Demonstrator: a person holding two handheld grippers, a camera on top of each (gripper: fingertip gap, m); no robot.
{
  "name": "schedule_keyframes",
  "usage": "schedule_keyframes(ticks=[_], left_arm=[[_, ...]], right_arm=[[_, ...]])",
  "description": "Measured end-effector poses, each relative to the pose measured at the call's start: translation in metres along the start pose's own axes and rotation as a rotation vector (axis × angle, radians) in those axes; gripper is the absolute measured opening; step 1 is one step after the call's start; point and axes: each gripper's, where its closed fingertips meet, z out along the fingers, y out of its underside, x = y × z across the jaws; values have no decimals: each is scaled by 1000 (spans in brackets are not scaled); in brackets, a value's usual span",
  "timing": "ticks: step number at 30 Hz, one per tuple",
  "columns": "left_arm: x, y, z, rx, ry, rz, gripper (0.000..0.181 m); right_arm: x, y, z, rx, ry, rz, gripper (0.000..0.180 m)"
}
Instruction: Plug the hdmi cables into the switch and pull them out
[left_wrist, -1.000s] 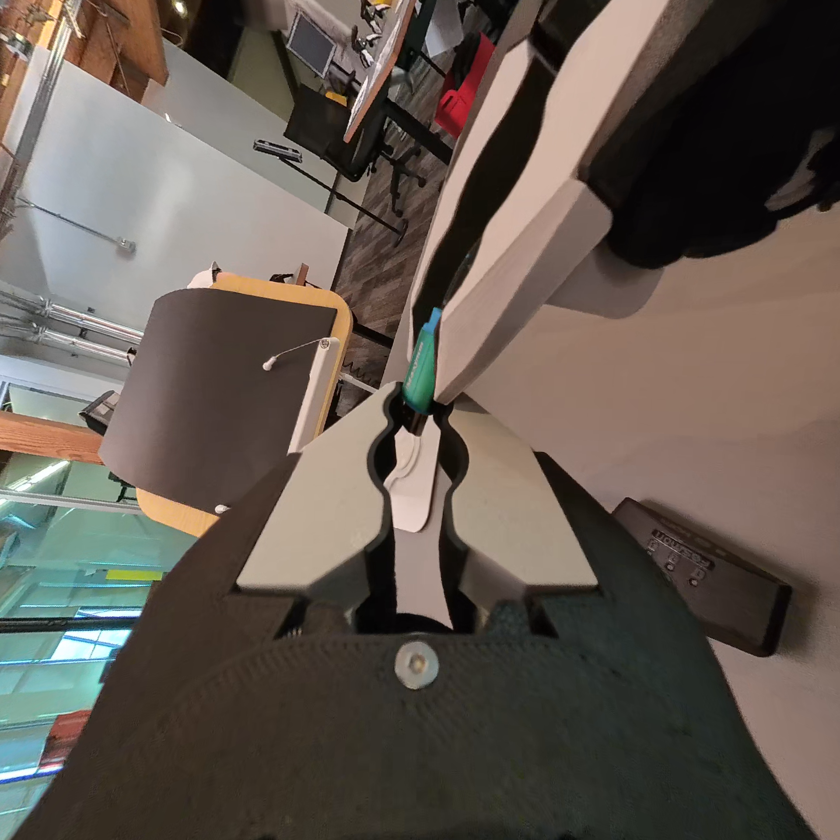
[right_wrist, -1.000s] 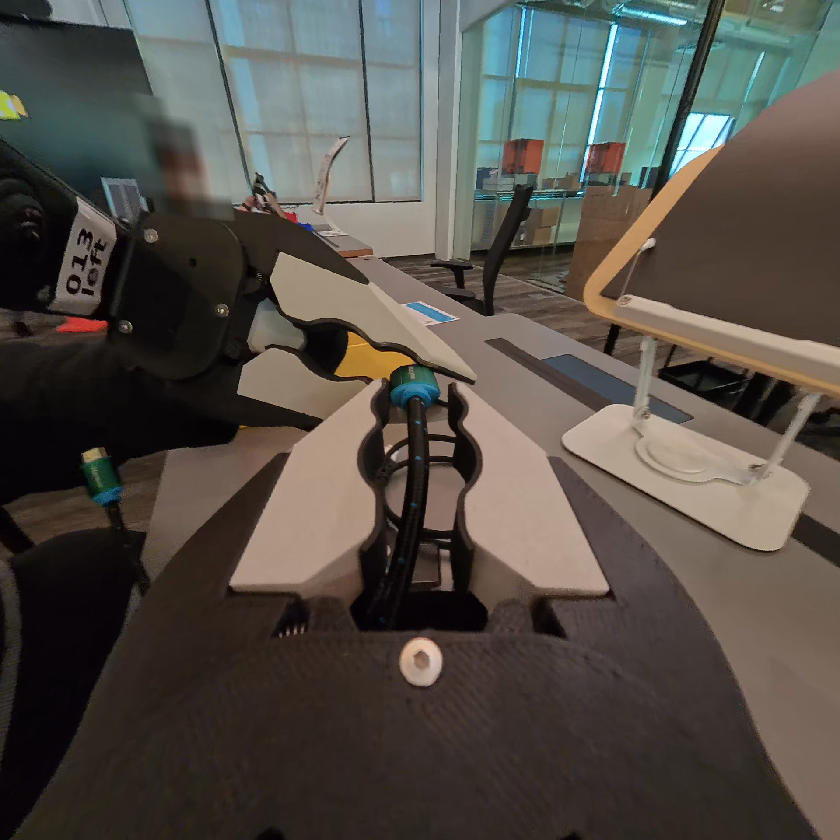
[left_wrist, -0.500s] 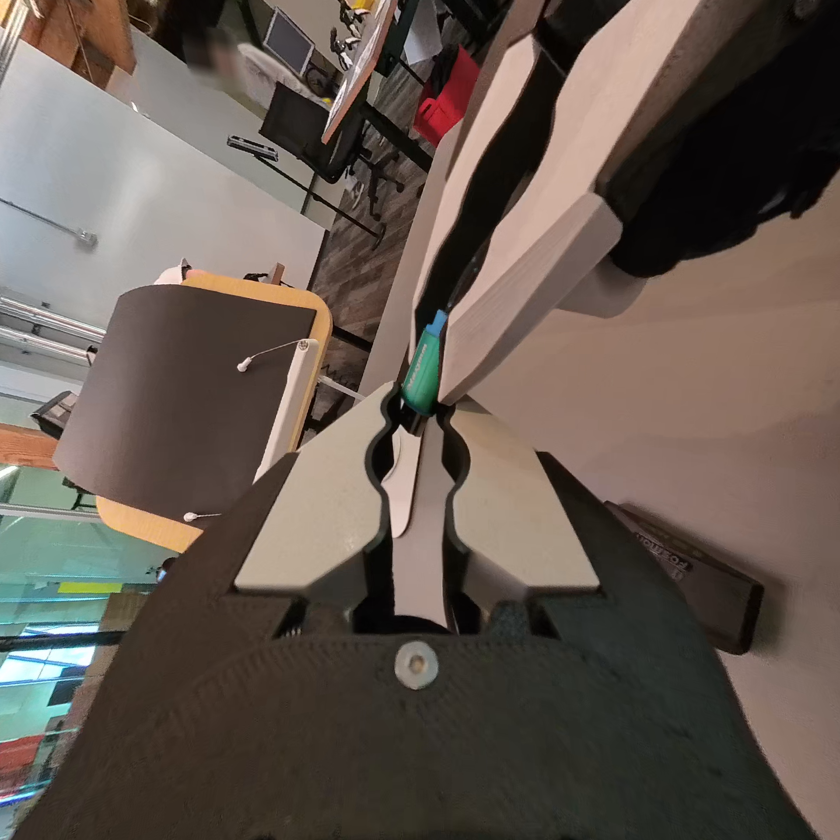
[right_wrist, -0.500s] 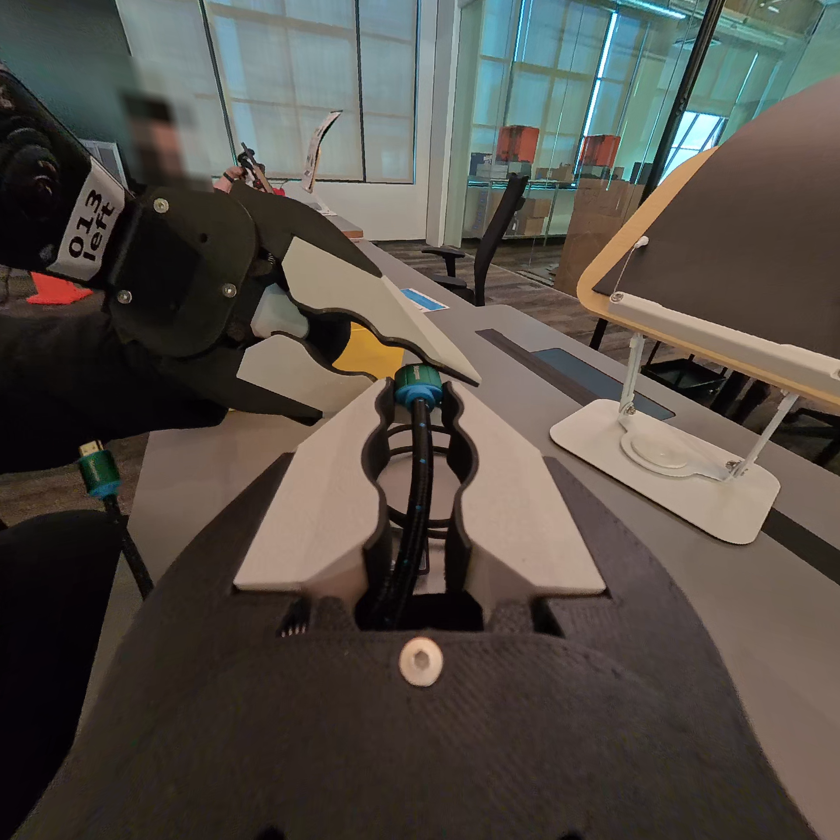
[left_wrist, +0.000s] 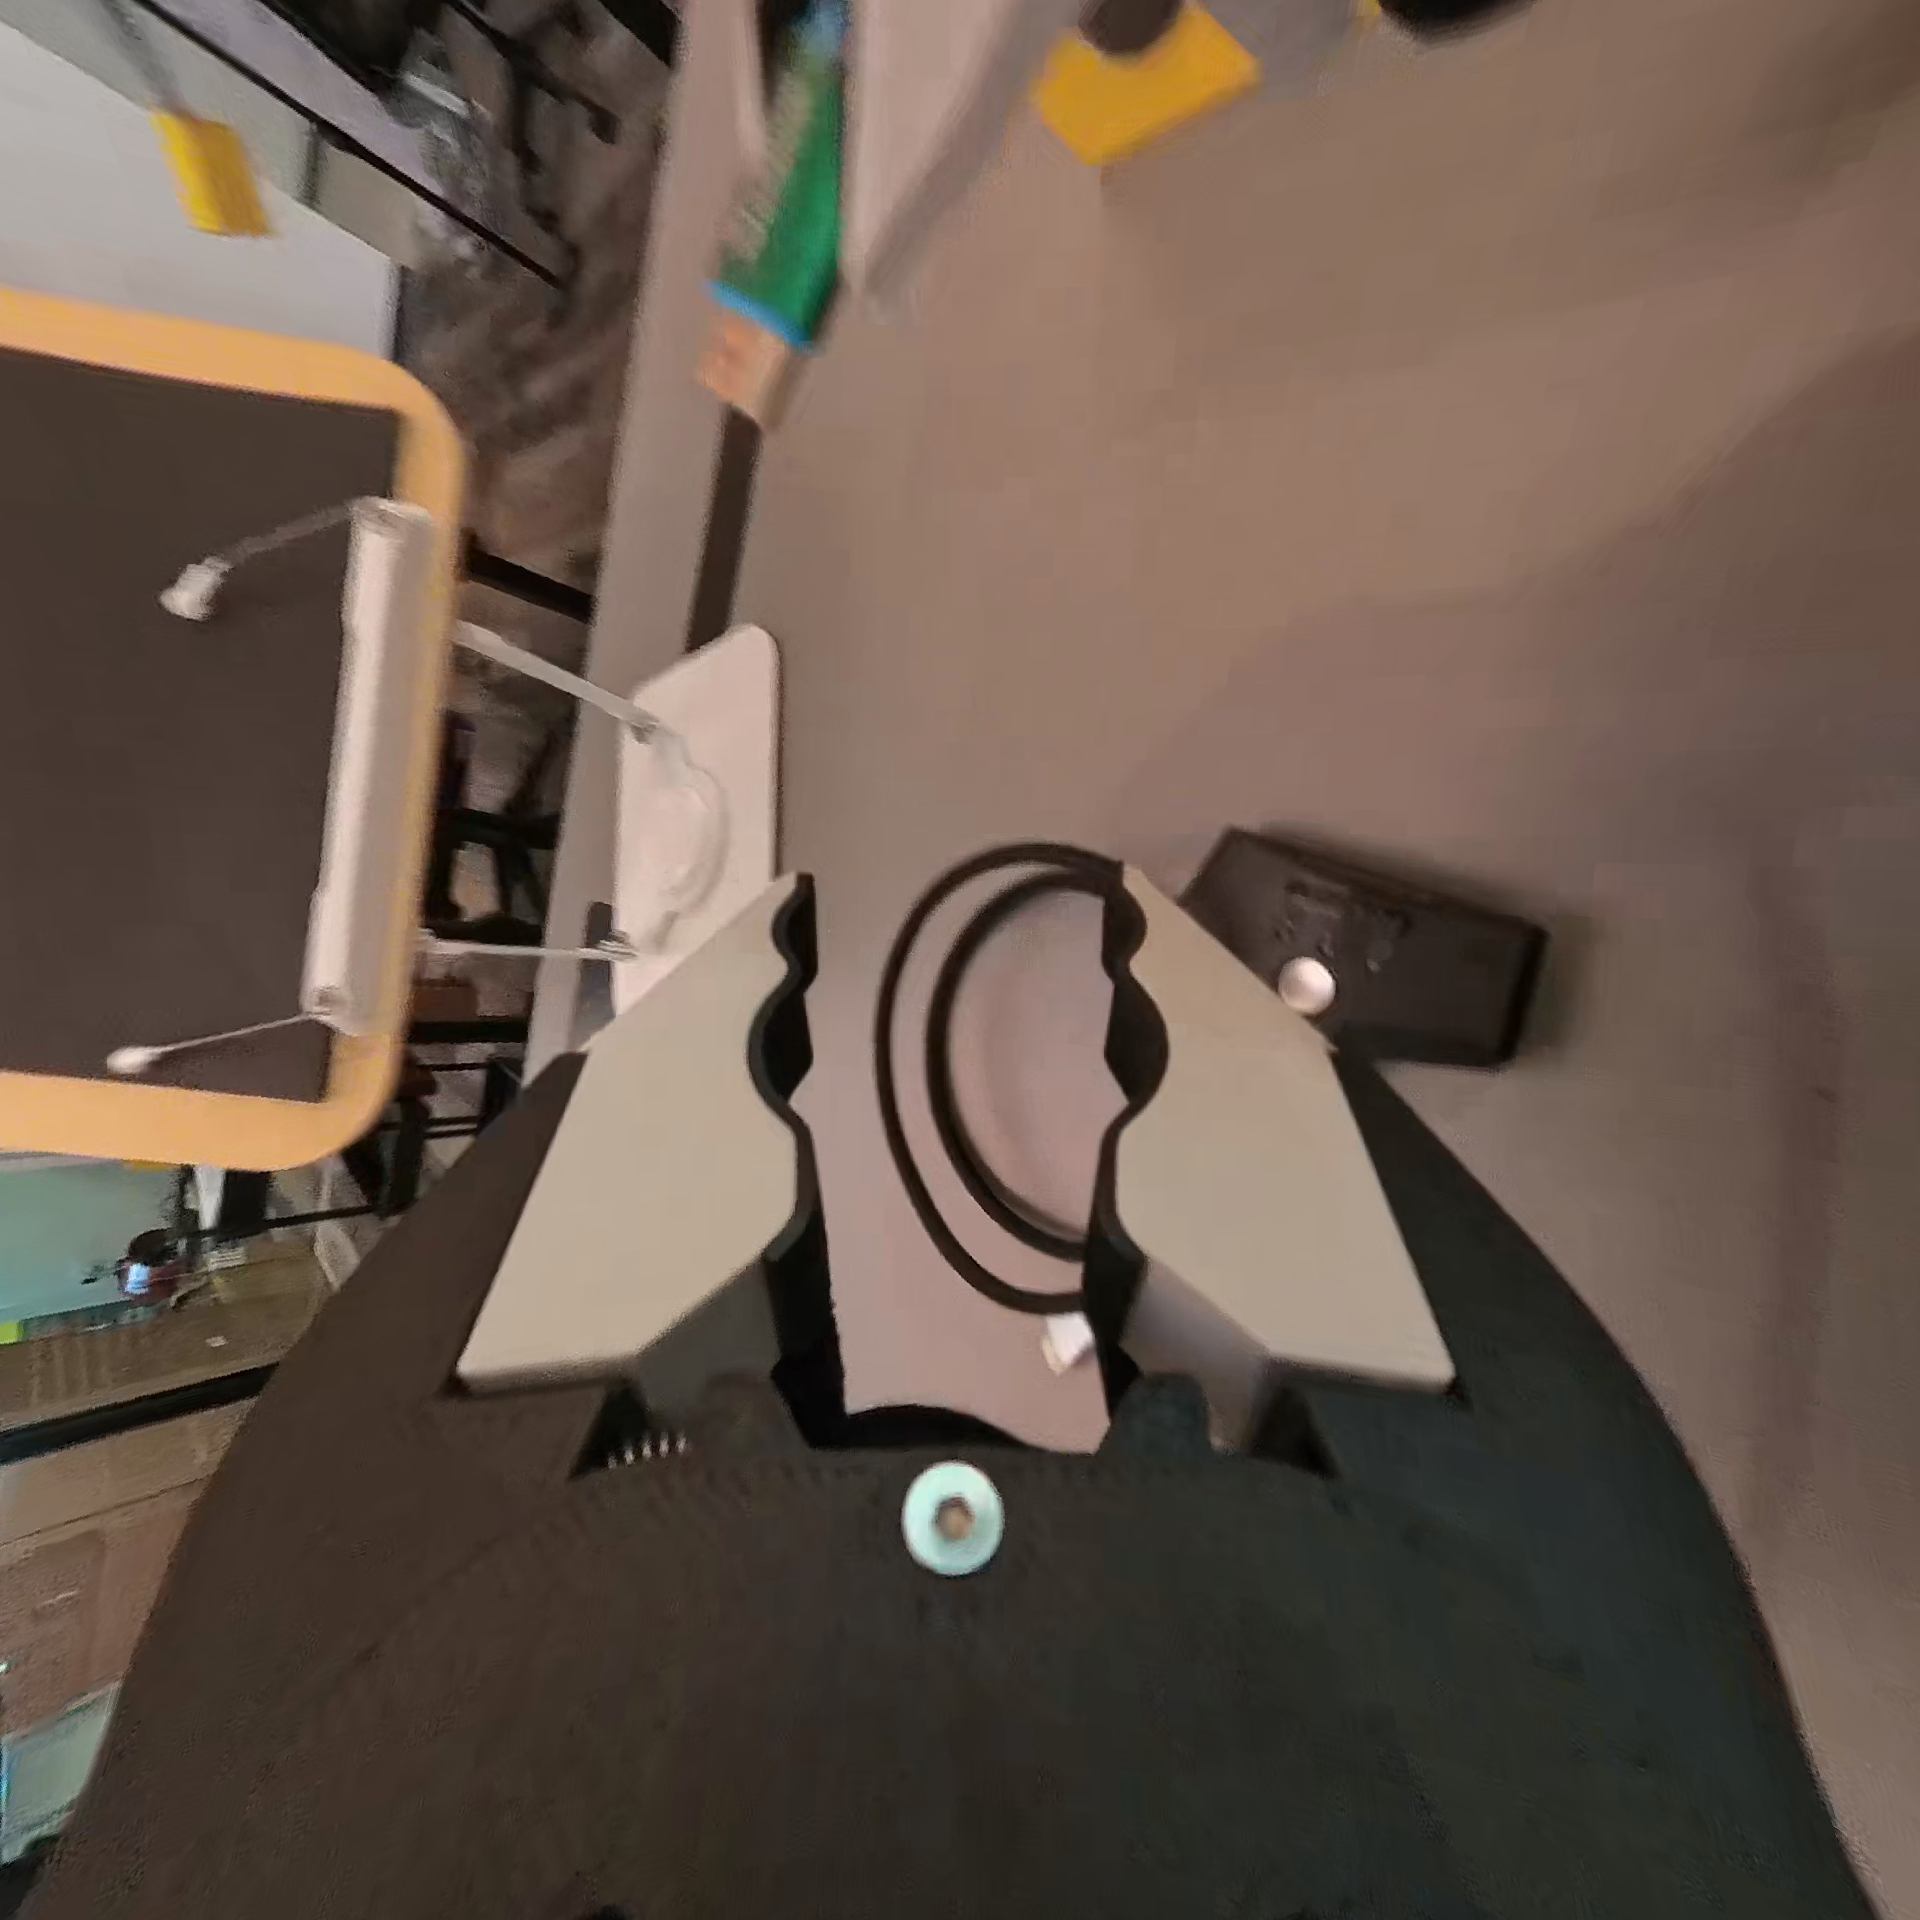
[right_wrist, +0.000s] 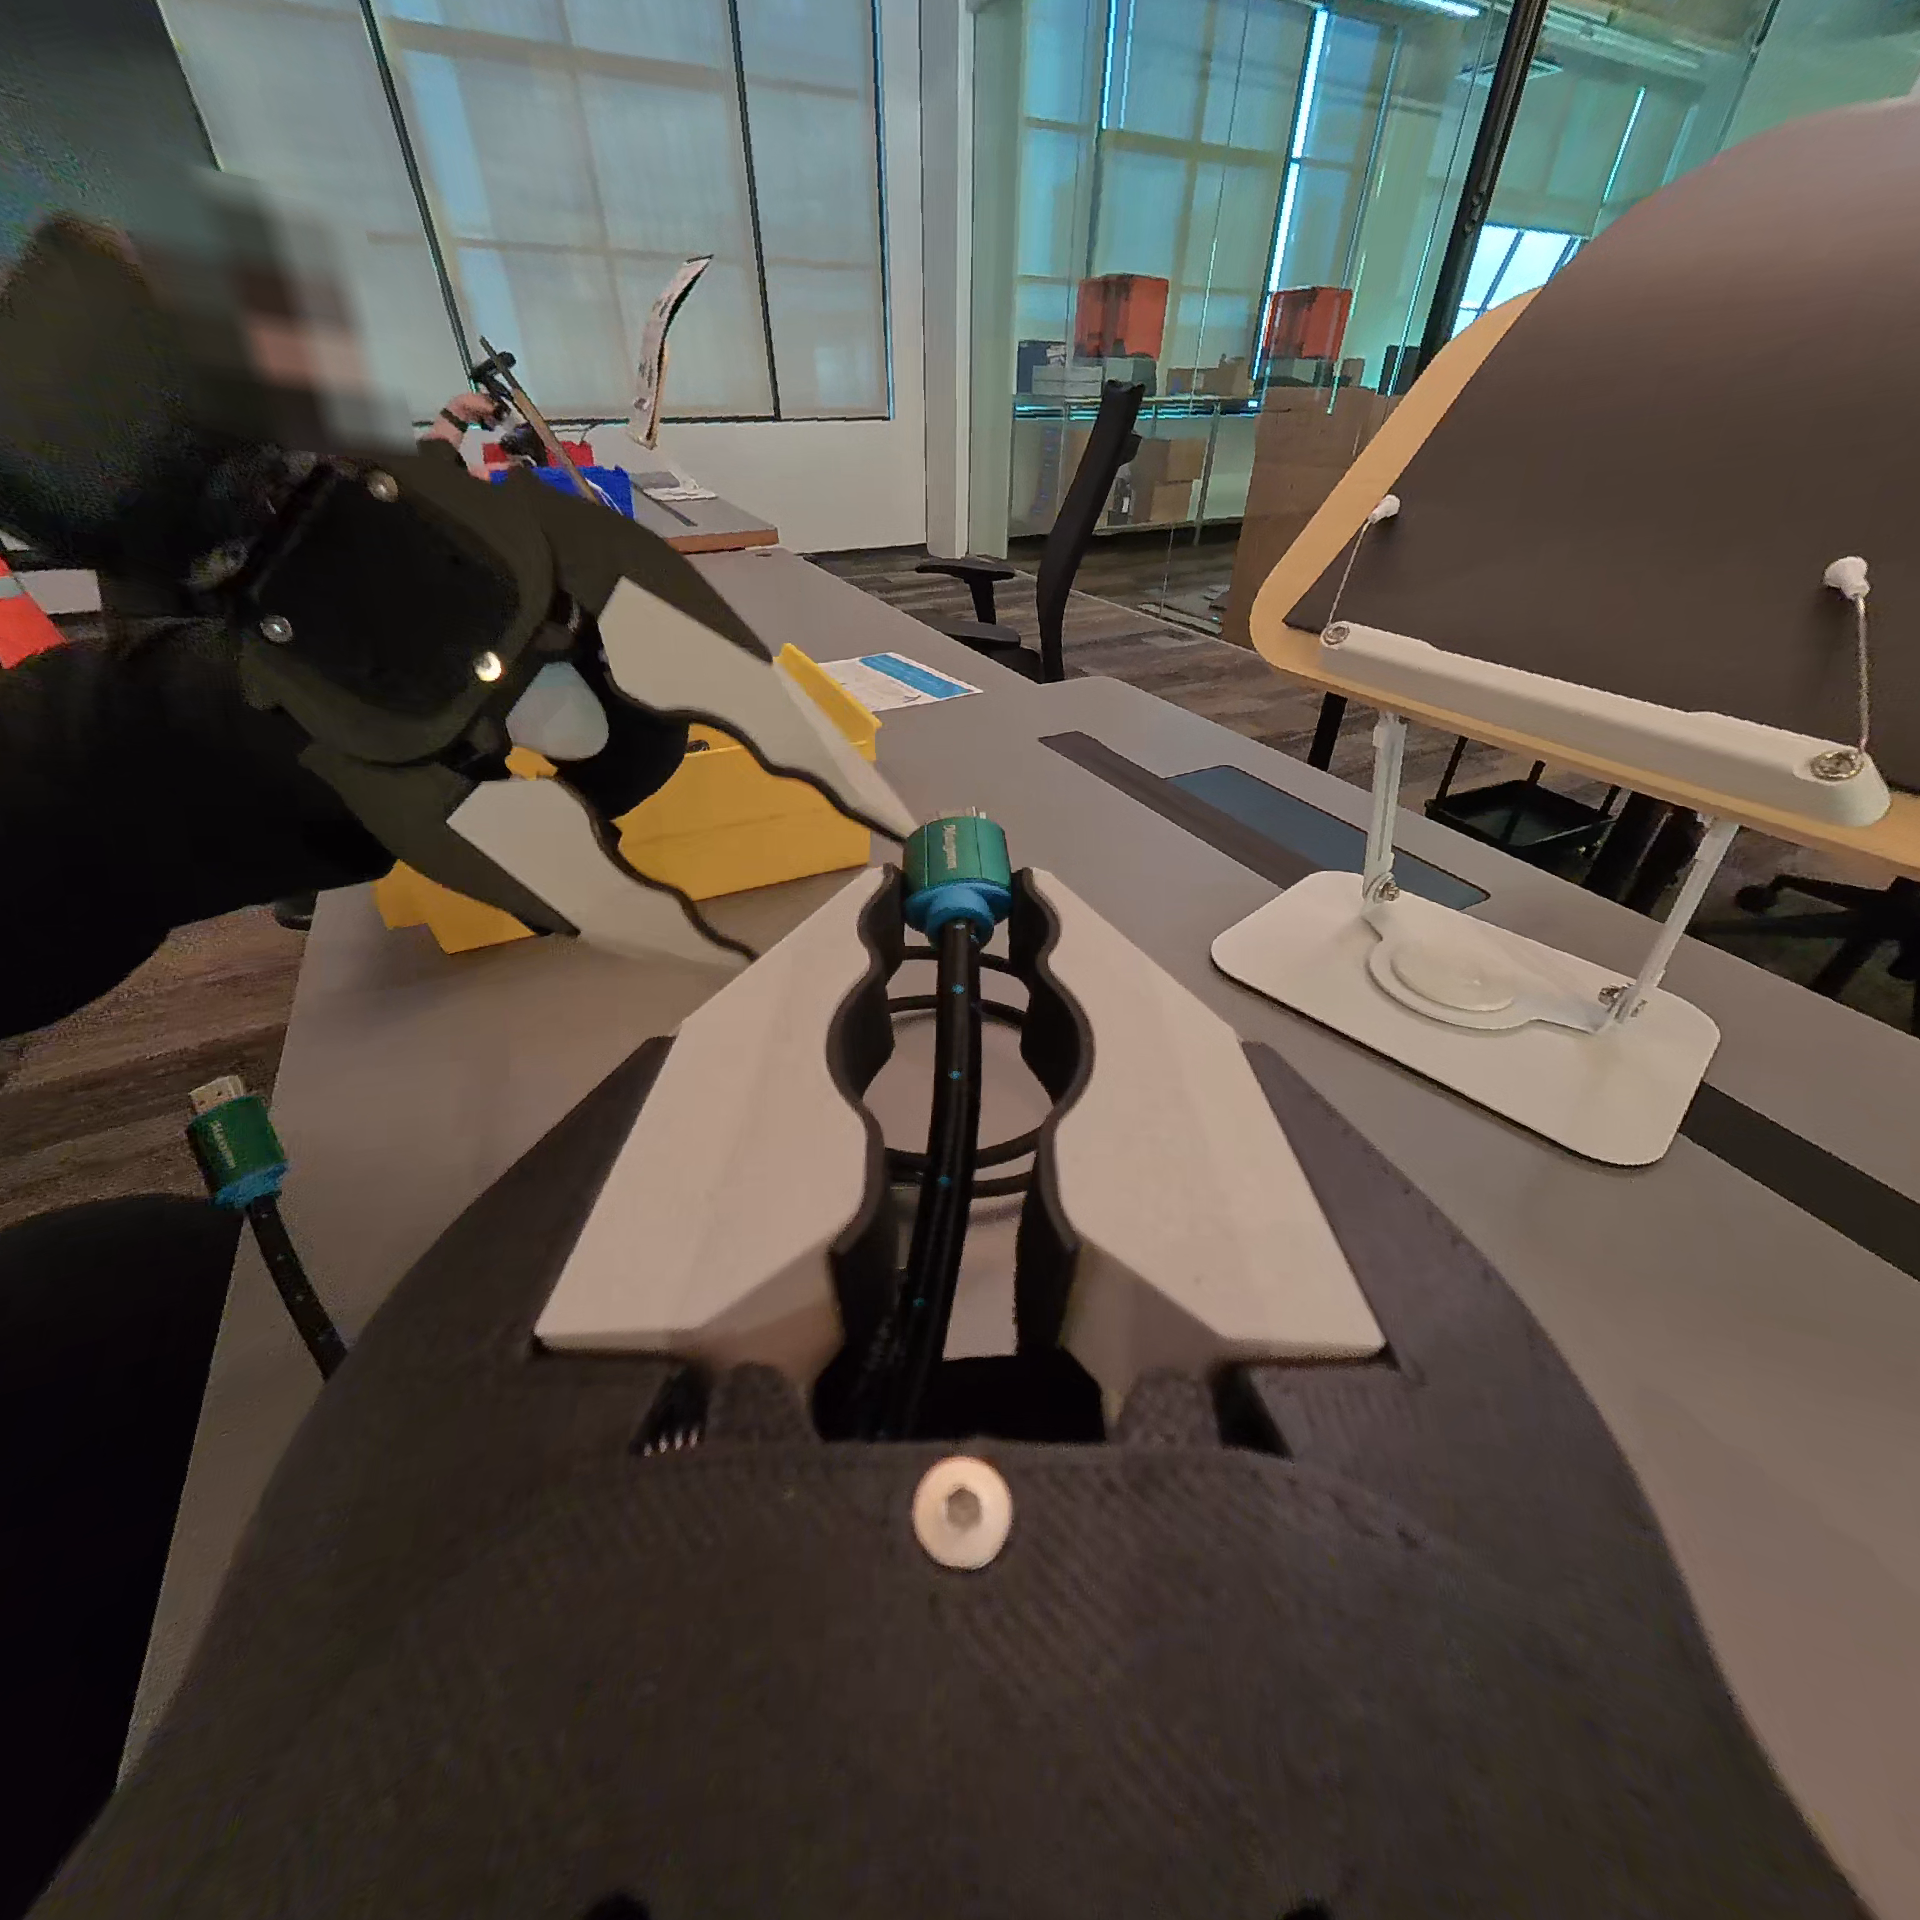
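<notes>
**HDMI plug gripped, switch waiting below**

HDMI plug (right_wrist: 954, 860) sticks out past the right gripper (right_wrist: 954, 914) tips, whose jaws clamp its cable just behind so the connector leads. Left gripper (left_wrist: 961, 1060) jaws stand apart, empty, framing a coiled cable (left_wrist: 935, 1091); the switch (left_wrist: 1371, 977) lies on the counter (left_wrist: 1351, 520) just right of them.

left claw (left_wrist: 961, 1039): fingers spread wide, empty | right claw (right_wrist: 951, 914): fingers closed, gripping

The left gripper (left_wrist: 961, 1049) has opened and drawn back from the green HDMI plug (right_wrist: 954, 864), leaving it to the right gripper (right_wrist: 956, 925).
</notes>
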Motion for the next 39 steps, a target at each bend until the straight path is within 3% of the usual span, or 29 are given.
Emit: schedule_keyframes(ticks=[8,16,27,29,31,39], left_arm=[[76,72,19,-193,328,74,64],[112,64,30,-145,456,130,53],[109,70,44,-198,590,85,55],[108,69,44,-199,585,67,59],[106,69,45,-211,577,35,77],[115,79,49,-304,666,17,77]], right_arm=[[1,6,1,-19,1,10,17],[2,10,1,-20,-1,20,17],[4,10,0,-15,-2,30,18],[4,11,0,-16,-2,29,18],[4,11,0,-14,-2,29,17],[4,11,0,-12,-3,31,18]])
